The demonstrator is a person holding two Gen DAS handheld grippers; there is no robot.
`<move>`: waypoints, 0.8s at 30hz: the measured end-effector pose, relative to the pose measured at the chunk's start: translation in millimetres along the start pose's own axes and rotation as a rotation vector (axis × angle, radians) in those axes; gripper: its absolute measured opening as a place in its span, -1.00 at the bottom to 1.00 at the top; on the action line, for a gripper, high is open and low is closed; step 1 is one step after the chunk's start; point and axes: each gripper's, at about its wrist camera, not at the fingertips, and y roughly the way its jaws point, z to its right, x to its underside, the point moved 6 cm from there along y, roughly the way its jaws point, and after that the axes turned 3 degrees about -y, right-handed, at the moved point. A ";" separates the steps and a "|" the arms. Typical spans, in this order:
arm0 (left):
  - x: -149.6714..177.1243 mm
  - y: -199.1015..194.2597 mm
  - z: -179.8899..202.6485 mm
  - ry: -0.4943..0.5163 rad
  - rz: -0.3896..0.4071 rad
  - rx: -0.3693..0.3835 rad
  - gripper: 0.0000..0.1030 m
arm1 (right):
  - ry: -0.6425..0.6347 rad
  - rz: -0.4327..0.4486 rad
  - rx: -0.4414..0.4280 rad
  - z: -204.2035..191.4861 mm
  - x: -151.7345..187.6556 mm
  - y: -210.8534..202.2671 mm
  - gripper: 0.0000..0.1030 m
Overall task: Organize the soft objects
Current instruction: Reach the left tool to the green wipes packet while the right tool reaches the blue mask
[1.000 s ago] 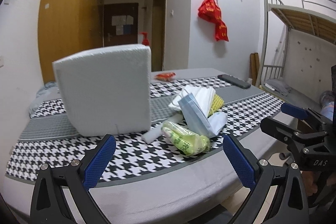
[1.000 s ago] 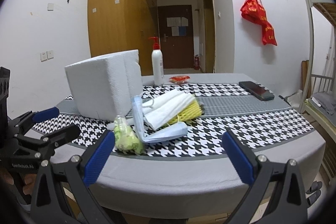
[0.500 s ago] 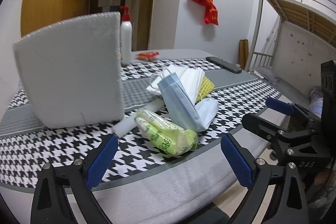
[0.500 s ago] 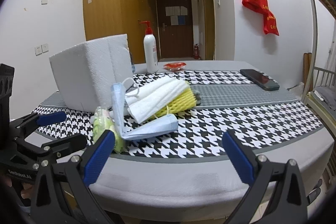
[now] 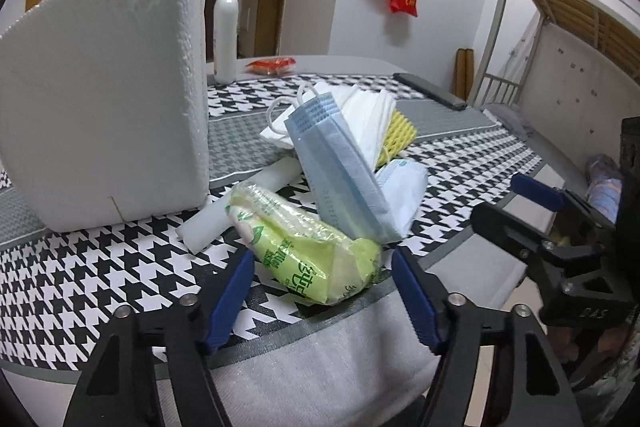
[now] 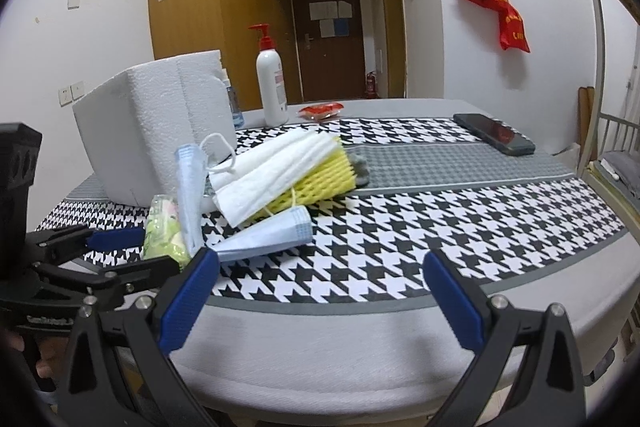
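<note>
White walls (image 6: pixel 436 39), a wooden wardrobe (image 6: pixel 188 7), a dark door (image 6: pixel 328 35), a metal bunk bed (image 5: pixel 560 11).

Desk (image 6: pixel 360 323): grey, under a houndstooth cloth (image 6: pixel 400 227).
On cloth: foam block (image 5: pixel 100 99), green packet (image 5: pixel 304 247), masks (image 5: pixel 340 179).
Rear: pump bottle (image 6: pixel 272 83), phone (image 6: pixel 494 133), red packet (image 6: pixel 321 110).

The left gripper (image 5: pixel 322 291) has matte black angular arms with triangular cut-outs, each ending in a blue ribbed pad, and silver screw heads sit along the arms. The right gripper (image 6: pixel 320 291) is built the same way: black frame, blue pads, silver screws. White lettering marks each black body where the other camera catches it from the side.
</note>
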 end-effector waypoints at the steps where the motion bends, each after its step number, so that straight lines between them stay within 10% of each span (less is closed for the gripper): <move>1: 0.4 1.9 -0.7 0.000 -0.010 -0.006 0.29 | 0.000 0.000 -0.002 0.5 0.0 0.7 1.00; 8: 1.6 8.7 -1.4 0.006 -0.039 -0.019 -0.19 | -0.012 -0.003 -0.017 -2.5 -2.1 5.5 1.00; 24: 2.2 -7.9 -11.7 0.008 0.007 0.002 -0.43 | -0.062 -0.012 -0.073 -31.9 -7.4 14.9 1.00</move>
